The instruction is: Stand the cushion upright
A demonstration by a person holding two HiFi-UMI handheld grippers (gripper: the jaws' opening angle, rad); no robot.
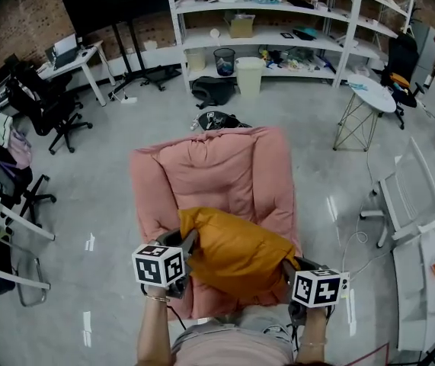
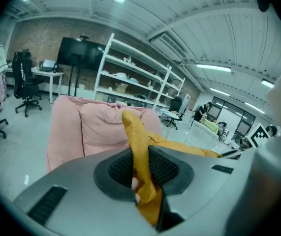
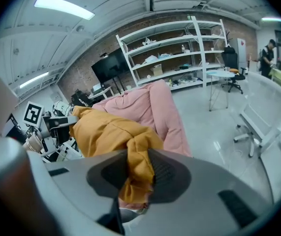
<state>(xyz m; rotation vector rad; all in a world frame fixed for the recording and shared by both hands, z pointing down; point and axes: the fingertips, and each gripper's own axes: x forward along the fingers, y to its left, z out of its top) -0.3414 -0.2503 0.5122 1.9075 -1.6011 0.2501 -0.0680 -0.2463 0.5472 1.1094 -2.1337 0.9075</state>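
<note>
Cushion: the mustard-yellow cushion [image 1: 236, 254] is over the front half of the pink armchair's [image 1: 225, 162] seat, spanning the gap between the two grippers. Its far edge points toward the backrest.
Left gripper: the left gripper [image 1: 187, 244] has its jaws closed partway, pinching the cushion's left corner. In the left gripper view a fold of yellow fabric stands up between the ribbed pads [image 2: 167, 167].
Right gripper: the right gripper [image 1: 288, 268] has its jaws drawn in on the right corner. In the right gripper view a bunched wad of fabric fills the gap between them.
Behind the cushion: the armchair's puffy backrest and both padded arms rise around the seat on three sides.
Behind the armchair: a black bag [image 1: 215, 120] lies on the floor touching its back. Further off, a second dark bag [image 1: 212, 90] lies on the floor.
Far wall: white shelving [image 1: 278, 33] is loaded with small items. A black bin [image 1: 224, 61] and a white bin [image 1: 249, 75] stand at its foot.
Left side: a dark screen on a stand [image 1: 114, 2], a white desk [image 1: 76, 58] and black office chairs [image 1: 49, 109] are all well apart from the armchair.
Right side: a round white side table [image 1: 371, 94] and a white folding chair [image 1: 404, 193] stand across open floor.
Floor: grey and glossy.
</note>
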